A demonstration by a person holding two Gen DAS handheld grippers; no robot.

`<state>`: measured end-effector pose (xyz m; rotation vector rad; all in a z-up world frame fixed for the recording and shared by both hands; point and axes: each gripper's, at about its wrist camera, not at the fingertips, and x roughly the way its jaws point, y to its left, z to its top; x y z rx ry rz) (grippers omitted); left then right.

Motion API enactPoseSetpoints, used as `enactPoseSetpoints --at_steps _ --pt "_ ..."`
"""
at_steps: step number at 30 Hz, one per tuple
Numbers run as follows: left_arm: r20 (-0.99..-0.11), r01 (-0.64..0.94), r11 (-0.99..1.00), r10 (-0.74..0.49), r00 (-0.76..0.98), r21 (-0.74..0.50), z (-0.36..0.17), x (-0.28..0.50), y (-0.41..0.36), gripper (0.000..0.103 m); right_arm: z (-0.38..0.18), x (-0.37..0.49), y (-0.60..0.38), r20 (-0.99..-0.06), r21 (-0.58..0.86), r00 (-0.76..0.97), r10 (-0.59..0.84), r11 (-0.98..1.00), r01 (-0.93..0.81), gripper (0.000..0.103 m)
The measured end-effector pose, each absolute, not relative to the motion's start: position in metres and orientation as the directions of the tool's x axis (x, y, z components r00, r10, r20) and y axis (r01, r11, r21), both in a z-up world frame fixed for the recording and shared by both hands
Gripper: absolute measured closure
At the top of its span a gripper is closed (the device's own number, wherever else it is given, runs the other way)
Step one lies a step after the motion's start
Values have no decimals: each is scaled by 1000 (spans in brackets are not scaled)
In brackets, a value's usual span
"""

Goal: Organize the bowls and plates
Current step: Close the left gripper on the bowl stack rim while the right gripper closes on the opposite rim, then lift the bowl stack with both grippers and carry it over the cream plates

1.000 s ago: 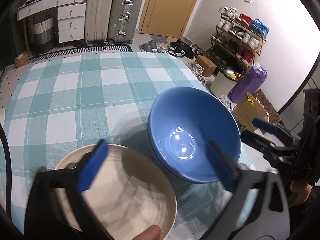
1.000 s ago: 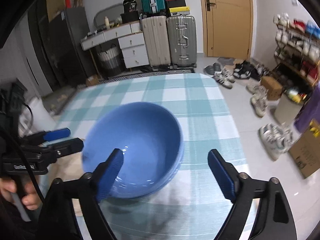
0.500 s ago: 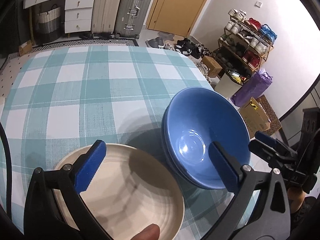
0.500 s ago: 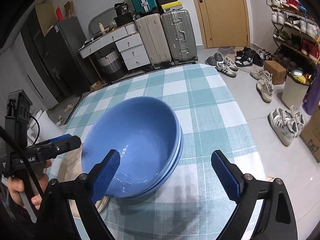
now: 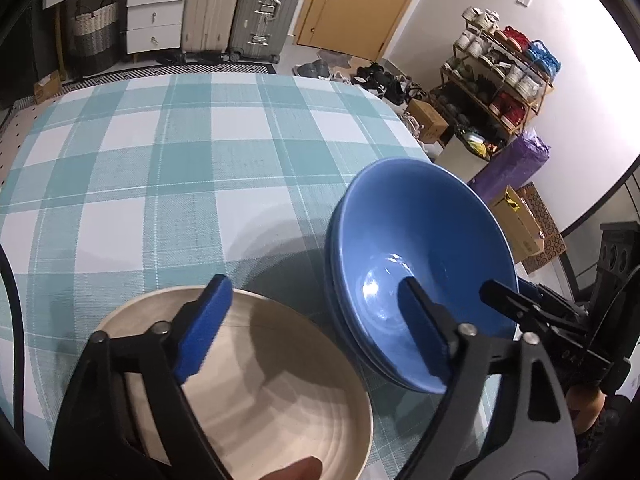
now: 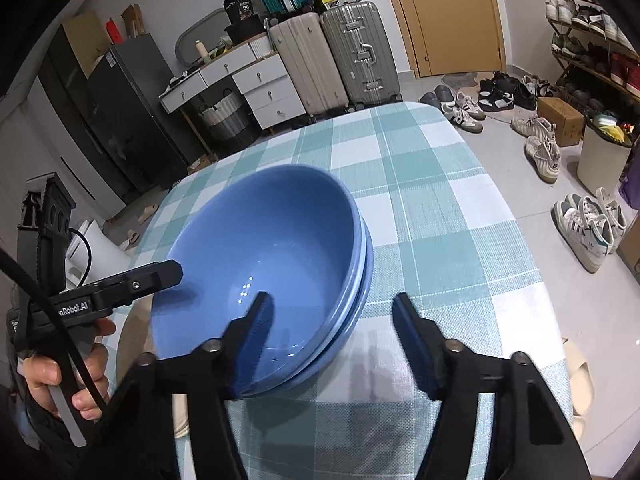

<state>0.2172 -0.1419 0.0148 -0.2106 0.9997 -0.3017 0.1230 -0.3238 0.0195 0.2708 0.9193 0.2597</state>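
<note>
Straddling the rims of the crockery, both claws had just been closing, each over a different dish. The left claw (image 5: pixel 312 328) stood partly open above the cream, ridged ceramic plate (image 5: pixel 280 392) at the near edge of the desk (image 5: pixel 168 168), its left pad over the plate's far rim and its right pad in front of the neighbouring bowl; nothing was pinched yet, as far as the view showed. The right claw (image 6: pixel 332 340) was narrower, with its left pad inside the glossy blue ceramic bowl (image 6: pixel 256 256) and its right pad outside the wall, so the near rim sat between them, apparently ready to be gripped. Whether the inner pad already touched the glaze could not be told. A second blue rim showed beneath the first, so the bowls seemed already nested, near the desk's right edge and just beside the plate. The teal-and-white checked cloth elsewhere carried nothing. Taking each dish by its rim suits such shallow, slippery ware.
</note>
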Motion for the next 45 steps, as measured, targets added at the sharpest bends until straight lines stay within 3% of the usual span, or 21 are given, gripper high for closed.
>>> enactPoseSetpoints --at_steps 6,11,15,20,45 --pt "-786 190 931 -365 499 -311 12 219 -152 46 17 126 -322 -742 344 576 342 932 -112 52" --pt "-798 186 932 -362 482 -311 7 221 -157 51 16 129 -320 -746 342 578 330 935 -93 60" --pt "-806 194 934 -358 472 -300 4 220 -163 65 17 128 -319 -747 336 583 319 938 -84 61" --pt "-799 202 929 -369 474 -310 6 218 -166 74 17 127 -320 -747 326 588 310 942 -82 64" --pt "-772 237 940 -336 540 -244 39 191 -172 76 43 107 -315 -734 249 631 250 964 -93 65"
